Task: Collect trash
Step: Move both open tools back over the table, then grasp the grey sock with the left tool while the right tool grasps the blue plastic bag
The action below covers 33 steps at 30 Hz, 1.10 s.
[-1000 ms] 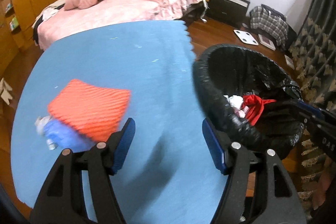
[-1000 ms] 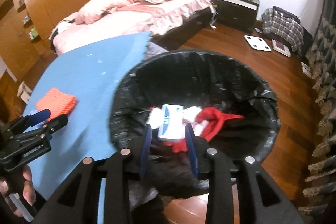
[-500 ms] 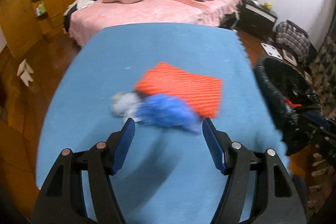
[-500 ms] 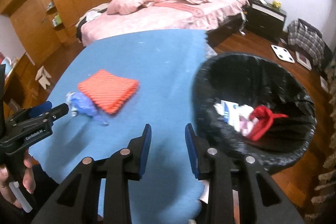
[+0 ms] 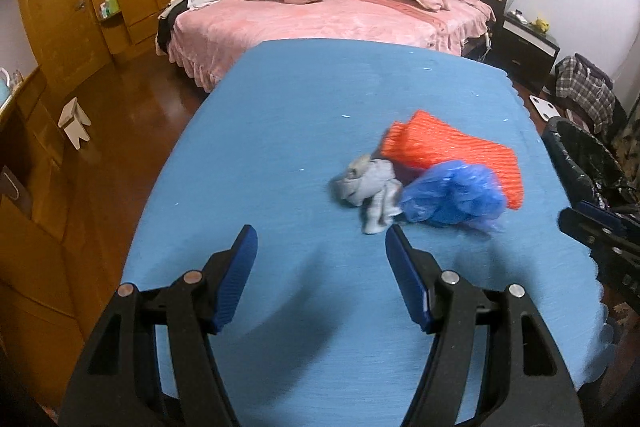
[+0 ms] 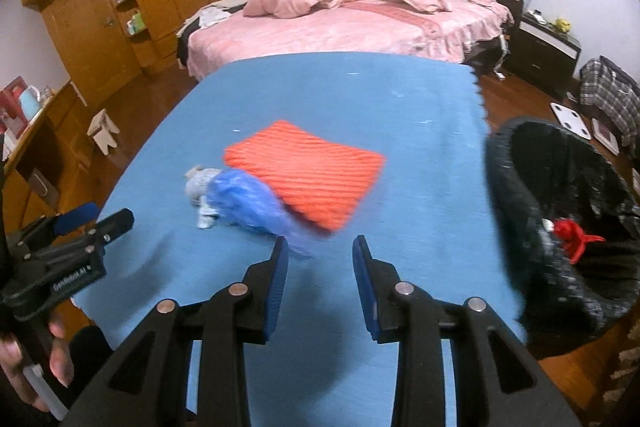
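— Hovering over the blue bench, the left tool gapes wide and empty, just short of the grey wad and blue bag.

— And the right tool?

— Narrowly parted, empty, beside the black bin.

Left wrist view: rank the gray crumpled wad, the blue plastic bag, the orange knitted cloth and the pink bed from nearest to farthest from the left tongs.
From the left tongs:
1. Gray crumpled wad, just ahead of the right fingertip.
2. Blue plastic bag, to the wad's right, touching it.
3. Orange knitted cloth, behind both, partly under the bag.
4. Pink bed, beyond the blue table.
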Motion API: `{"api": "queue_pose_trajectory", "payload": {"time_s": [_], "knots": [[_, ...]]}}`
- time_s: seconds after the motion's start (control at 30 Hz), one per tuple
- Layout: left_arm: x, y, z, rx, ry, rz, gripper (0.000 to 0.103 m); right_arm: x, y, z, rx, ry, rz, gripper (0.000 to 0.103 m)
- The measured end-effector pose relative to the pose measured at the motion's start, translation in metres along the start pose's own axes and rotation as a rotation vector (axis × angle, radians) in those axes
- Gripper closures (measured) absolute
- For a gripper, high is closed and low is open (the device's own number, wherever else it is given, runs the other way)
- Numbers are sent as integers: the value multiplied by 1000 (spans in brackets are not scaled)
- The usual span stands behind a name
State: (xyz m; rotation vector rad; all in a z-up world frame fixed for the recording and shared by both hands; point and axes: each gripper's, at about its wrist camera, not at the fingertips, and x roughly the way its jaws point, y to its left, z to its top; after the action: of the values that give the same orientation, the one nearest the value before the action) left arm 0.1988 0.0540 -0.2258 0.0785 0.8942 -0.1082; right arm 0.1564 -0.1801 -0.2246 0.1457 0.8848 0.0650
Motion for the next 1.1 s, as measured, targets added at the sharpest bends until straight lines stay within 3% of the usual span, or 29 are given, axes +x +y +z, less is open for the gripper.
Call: {"api": "queue_pose_trajectory", "payload": {"time_s": [0.47,0.57,0.63,1.1], "knots": [[35,16,2,-14,15,-43,38,59,42,14,-54,34,29,71],[46,9,5,-9,28,-57,38,68,38,18,-55,51,47,88],[52,3,6,-6,35,-65,38,68,34,18,-55,49,52,91],[94,-38,17,18,94,-105,39,67,-1,22,-3,54,71,93]]}}
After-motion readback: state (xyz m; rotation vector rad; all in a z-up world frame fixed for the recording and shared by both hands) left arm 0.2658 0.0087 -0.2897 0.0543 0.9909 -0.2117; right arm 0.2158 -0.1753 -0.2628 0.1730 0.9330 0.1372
